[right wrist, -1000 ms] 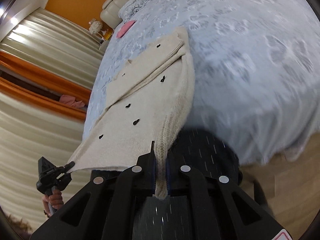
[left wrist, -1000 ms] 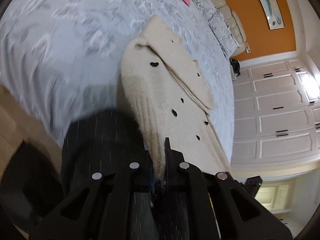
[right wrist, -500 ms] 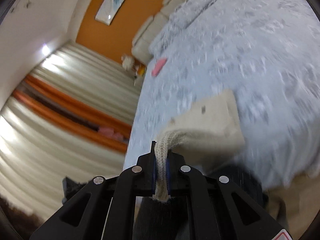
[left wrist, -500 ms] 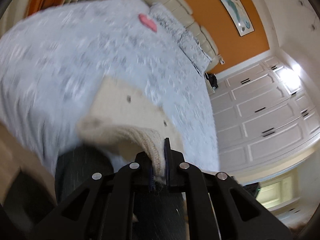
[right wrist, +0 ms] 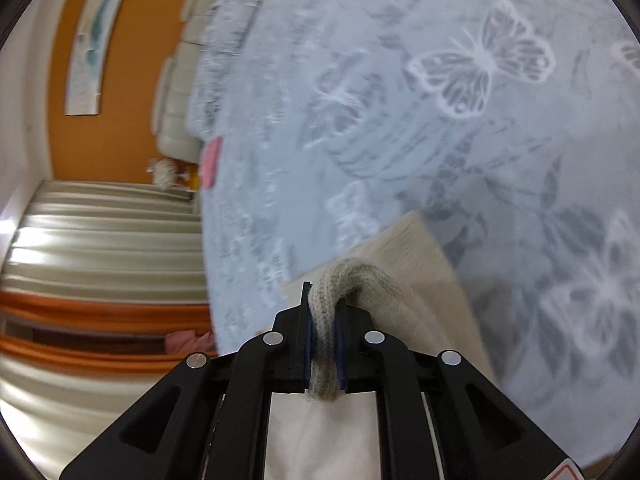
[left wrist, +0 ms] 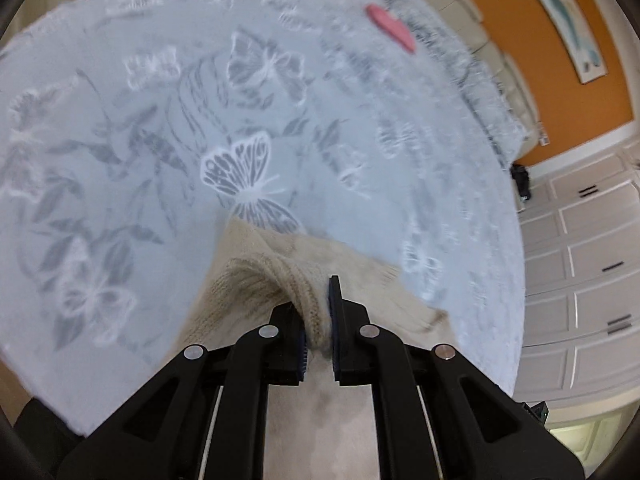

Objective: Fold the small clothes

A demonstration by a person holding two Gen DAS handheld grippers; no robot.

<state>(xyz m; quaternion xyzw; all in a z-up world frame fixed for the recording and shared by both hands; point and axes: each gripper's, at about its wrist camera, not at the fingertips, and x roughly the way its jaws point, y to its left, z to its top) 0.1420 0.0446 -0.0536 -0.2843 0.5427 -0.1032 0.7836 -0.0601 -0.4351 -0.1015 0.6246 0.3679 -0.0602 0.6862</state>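
Observation:
A cream knitted sweater [left wrist: 256, 280] lies on the bed, its ribbed hem carried forward over the rest of it. My left gripper [left wrist: 318, 312] is shut on one corner of the ribbed hem, low over the bedspread. My right gripper [right wrist: 324, 320] is shut on the other hem corner of the sweater [right wrist: 404, 280], which loops up between the pads. Most of the sweater is hidden under and behind the grippers. Both views are blurred.
The pale blue bedspread with butterfly print [left wrist: 240, 120] fills both views. A pink heart-shaped item [left wrist: 390, 28] lies far up the bed near the pillows [left wrist: 460, 64]. White wardrobe doors [left wrist: 588, 260] stand to the right; curtains [right wrist: 100, 232] hang on the other side.
Both grippers have swung the hem up from the bed's edge and forward over the sweater, then down toward the bedspread. The sweater now lies doubled beneath them.

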